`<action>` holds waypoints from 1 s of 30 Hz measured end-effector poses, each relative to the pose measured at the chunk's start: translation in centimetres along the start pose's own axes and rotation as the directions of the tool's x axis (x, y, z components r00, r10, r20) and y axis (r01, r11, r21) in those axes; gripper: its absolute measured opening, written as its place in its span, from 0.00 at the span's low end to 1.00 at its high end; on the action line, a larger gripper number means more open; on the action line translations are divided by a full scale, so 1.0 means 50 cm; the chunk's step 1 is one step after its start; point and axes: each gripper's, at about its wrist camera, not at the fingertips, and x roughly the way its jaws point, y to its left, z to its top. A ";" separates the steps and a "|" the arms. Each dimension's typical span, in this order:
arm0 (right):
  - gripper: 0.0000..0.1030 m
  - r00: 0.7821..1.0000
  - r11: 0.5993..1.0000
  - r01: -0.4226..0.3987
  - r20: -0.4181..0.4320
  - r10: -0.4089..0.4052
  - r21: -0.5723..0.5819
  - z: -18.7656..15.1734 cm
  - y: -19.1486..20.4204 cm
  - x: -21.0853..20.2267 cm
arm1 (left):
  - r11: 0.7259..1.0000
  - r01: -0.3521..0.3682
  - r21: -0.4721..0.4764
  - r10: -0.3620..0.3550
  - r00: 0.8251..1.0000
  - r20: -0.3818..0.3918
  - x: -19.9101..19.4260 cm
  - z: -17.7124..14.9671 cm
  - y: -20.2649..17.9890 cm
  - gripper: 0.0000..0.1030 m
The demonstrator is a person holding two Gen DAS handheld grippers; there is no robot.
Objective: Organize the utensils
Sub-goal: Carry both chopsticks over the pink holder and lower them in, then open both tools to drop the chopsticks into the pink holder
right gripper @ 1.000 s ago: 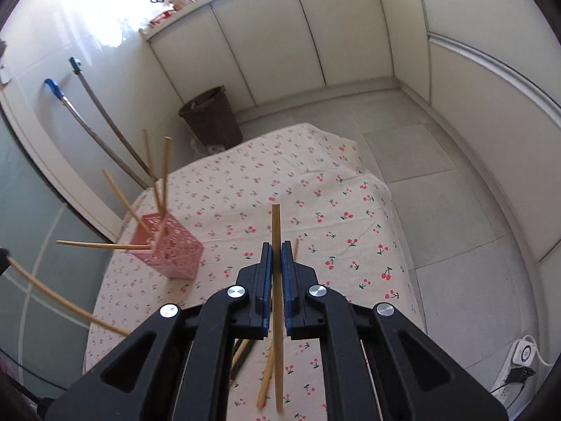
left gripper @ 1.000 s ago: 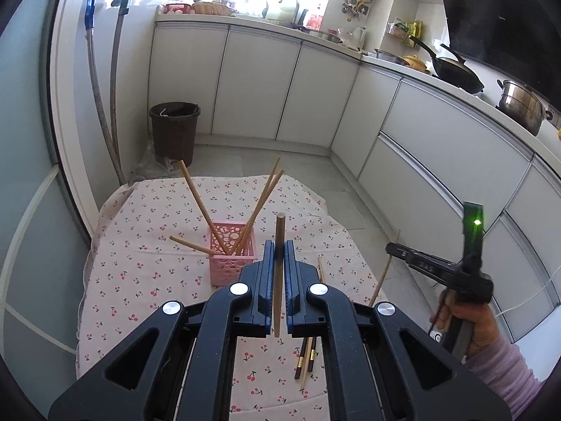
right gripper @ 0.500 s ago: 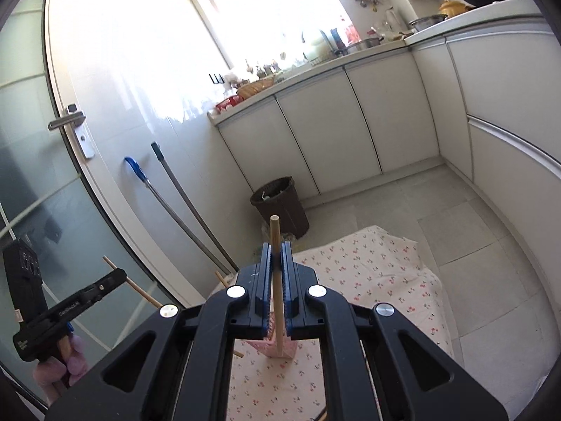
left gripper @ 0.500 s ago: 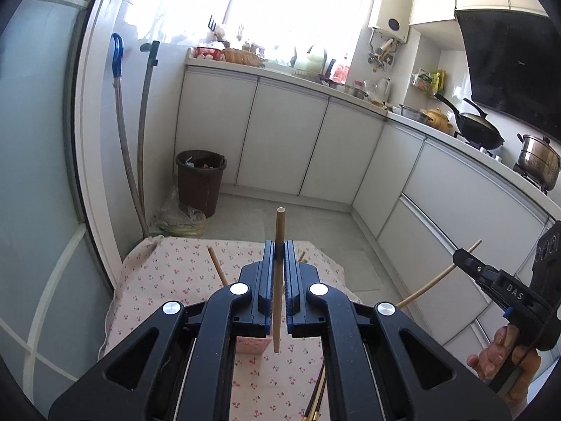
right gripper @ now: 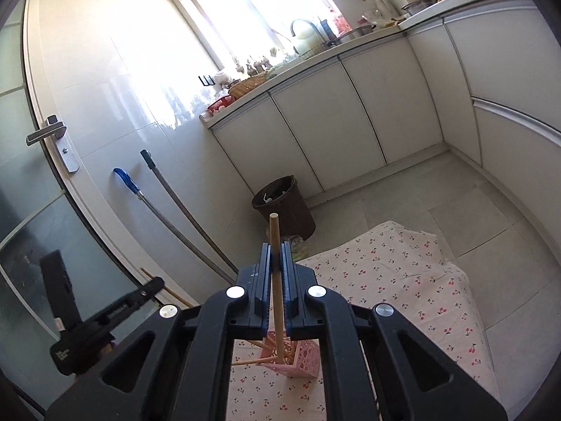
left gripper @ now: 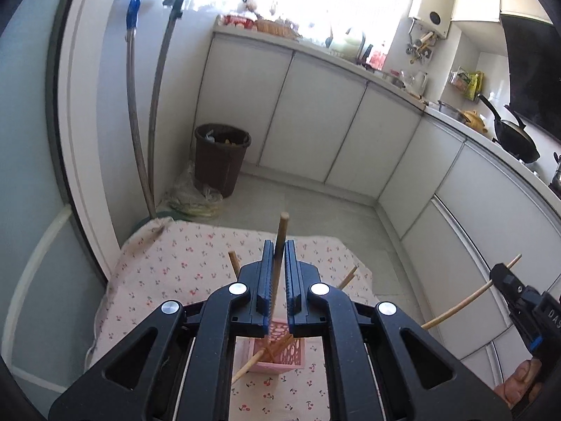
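Observation:
A pink lattice holder [left gripper: 280, 352] with several wooden chopsticks in it stands on a cherry-print cloth [left gripper: 182, 266]. My left gripper [left gripper: 276, 263] is shut on a dark-tipped chopstick [left gripper: 280, 238], held upright above the holder. My right gripper [right gripper: 276, 263] is shut on a light wooden chopstick [right gripper: 275, 242] whose lower end reaches the holder [right gripper: 301, 359]. The right gripper also shows at the right edge of the left wrist view [left gripper: 505, 280], the left gripper at the left of the right wrist view [right gripper: 154, 286].
A brown waste bin [left gripper: 221, 158] stands on the tiled floor beyond the cloth, with two mop handles [left gripper: 135, 105] leaning on the wall. White kitchen cabinets [left gripper: 315, 112] run along the back and right. A glass door [right gripper: 31, 210] is at the left.
Both grippers have tilted down and come in over the pink holder, each still holding its chopstick. The holder now shows below both pairs of jaws.

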 end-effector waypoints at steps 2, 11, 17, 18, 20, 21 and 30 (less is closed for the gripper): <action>0.05 1.000 1.000 0.011 -0.002 -0.011 -0.003 -0.006 0.003 0.012 | 0.999 -0.038 -0.029 0.037 0.999 -0.030 0.010 -0.009 0.021 0.09; 0.05 0.998 0.998 0.054 0.012 -0.054 -0.021 -0.024 0.032 0.050 | 0.978 0.013 -0.209 0.005 0.996 0.085 -0.129 0.015 0.081 0.23; 0.05 0.997 0.997 0.082 0.006 -0.082 -0.001 -0.036 0.029 0.090 | 0.977 0.035 -0.212 -0.015 0.995 0.098 -0.148 0.028 0.075 0.26; 0.05 0.996 0.996 0.093 0.009 -0.093 -0.003 -0.040 0.031 0.097 | 0.977 0.035 -0.211 -0.016 0.996 0.092 -0.143 0.027 0.076 0.26; 0.05 0.994 0.994 0.111 0.008 -0.111 -0.007 -0.049 0.032 0.114 | 0.977 0.035 -0.208 -0.020 0.997 0.071 -0.128 0.024 0.076 0.27; 0.05 0.993 0.993 0.116 0.007 -0.116 -0.008 -0.055 0.032 0.125 | 0.978 0.033 -0.208 -0.022 0.998 0.059 -0.120 0.022 0.075 0.27; 0.09 0.993 0.997 0.066 -0.096 -0.069 -0.035 -0.111 0.040 0.187 | 0.990 0.012 -0.142 -0.017 0.999 -0.028 -0.063 -0.015 0.043 0.27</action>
